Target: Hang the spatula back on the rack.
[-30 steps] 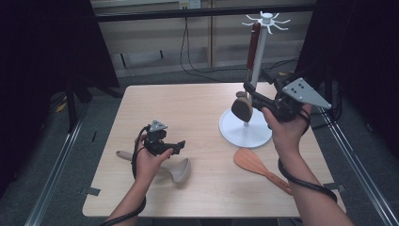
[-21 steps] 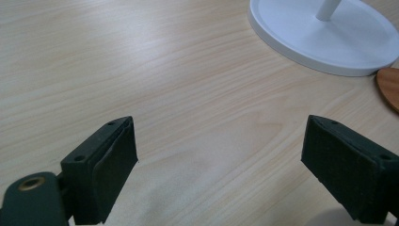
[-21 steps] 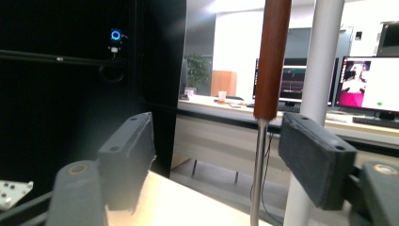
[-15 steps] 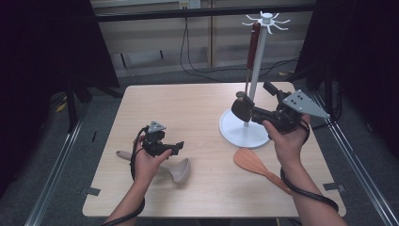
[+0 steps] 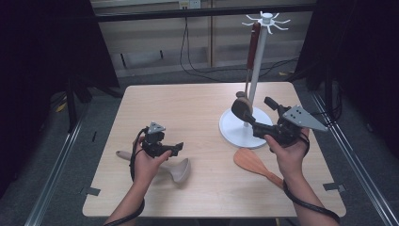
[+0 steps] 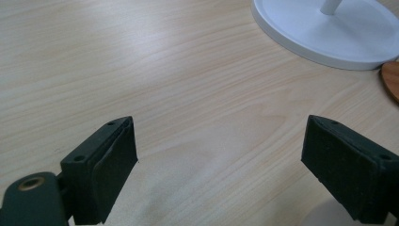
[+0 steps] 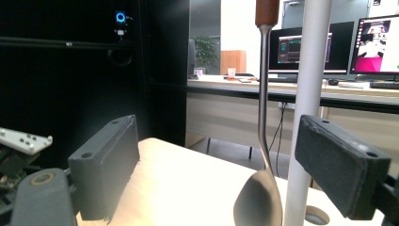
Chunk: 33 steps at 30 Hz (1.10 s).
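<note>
Pale wood table (image 5: 197,108), no readable labels or writing. Right gripper (image 5: 251,120), jaws apart, has let go of the dark wood-handled ladle (image 5: 245,94), now hanging on the white hook stand (image 5: 258,61) against its pole. Left gripper (image 5: 176,149), jaws apart, unchanged above the grey spoon (image 5: 178,169); orange wooden spatula (image 5: 256,165) unmoved.

Ladle (image 5: 244,101), dark bowl, thin metal shank, reddish-brown wooden handle: hung upright from hook of white rack (image 5: 258,66), bowl low just above round base. Same ladle (image 7: 261,141) close beside the white pole.
</note>
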{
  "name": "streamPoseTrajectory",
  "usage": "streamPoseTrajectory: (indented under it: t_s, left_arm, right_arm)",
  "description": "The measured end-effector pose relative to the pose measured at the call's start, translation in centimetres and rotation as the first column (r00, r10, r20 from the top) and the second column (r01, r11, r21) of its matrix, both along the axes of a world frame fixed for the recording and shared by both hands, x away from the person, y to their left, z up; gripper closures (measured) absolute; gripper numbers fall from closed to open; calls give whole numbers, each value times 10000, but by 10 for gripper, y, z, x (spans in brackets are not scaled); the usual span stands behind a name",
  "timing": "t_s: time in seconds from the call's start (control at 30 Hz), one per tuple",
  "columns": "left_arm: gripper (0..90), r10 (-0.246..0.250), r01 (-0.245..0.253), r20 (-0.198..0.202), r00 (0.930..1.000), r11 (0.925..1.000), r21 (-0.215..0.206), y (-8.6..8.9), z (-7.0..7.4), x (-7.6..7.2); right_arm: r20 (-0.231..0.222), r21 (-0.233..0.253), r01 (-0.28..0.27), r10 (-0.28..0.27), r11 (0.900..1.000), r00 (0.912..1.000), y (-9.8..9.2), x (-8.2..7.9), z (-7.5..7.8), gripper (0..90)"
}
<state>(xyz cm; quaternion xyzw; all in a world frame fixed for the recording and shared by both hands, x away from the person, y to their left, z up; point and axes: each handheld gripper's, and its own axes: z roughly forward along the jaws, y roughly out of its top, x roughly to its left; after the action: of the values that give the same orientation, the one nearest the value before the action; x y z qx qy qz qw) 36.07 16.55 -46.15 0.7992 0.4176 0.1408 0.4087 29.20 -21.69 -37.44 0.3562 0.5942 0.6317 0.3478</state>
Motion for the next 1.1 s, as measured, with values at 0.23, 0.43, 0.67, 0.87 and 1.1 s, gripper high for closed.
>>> streamPoseTrajectory:
  t_s: [0.23,0.43,0.67,0.87,1.1]
  left_arm:
    - [107,-47,48,-57,10000,9999,118,1,-2,-1]
    - [107,3,-2,-57,10000,9997,247,6,-1,-2]
    - [108,121,-118,-71,9999,9993,360,10,-2,-6]
    - [122,378,-377,-9,9993,9986,372,18,2,-9]
    - [176,497,-492,-123,9987,9980,390,32,4,-12]
  right_arm:
    - [-354,-157,-91,86,9998,9993,0,-3,-13,132]
    - [-563,-269,-106,91,9996,9984,0,-5,-19,132]
    - [-684,-257,-135,118,9996,9976,-2,-5,-23,132]
    - [-706,-305,-177,155,9994,9974,0,-2,-24,132]
    - [-957,-413,-258,218,9988,9952,2,2,-31,125]
